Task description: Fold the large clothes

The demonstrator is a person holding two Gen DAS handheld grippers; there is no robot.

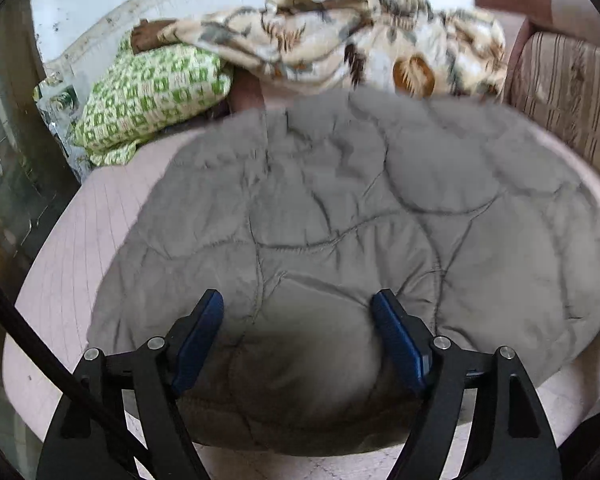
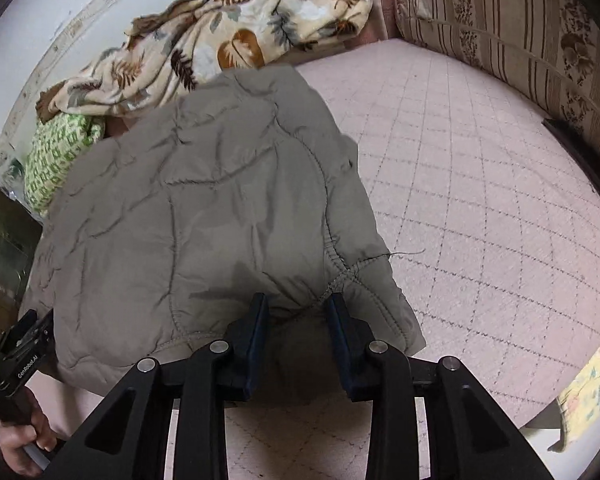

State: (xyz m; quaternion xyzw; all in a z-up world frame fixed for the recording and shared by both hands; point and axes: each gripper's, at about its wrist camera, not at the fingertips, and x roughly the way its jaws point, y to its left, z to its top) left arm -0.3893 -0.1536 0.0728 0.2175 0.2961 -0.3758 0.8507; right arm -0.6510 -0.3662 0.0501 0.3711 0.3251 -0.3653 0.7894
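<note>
Quilted grey jacket (image 1: 320,208) spread on a pink checked bed cover (image 2: 480,200), with both grippers at its near hem.

Left gripper (image 1: 298,312) hovers released, jaws wide apart above the padding; right gripper (image 2: 298,312) is partly closed around the hem at 6 o'clock, firm grasp uncertain. A leaf-print blanket (image 2: 236,28) lies at 12 o'clock, a green patterned pillow (image 1: 148,92) at 10 o'clock.
</note>
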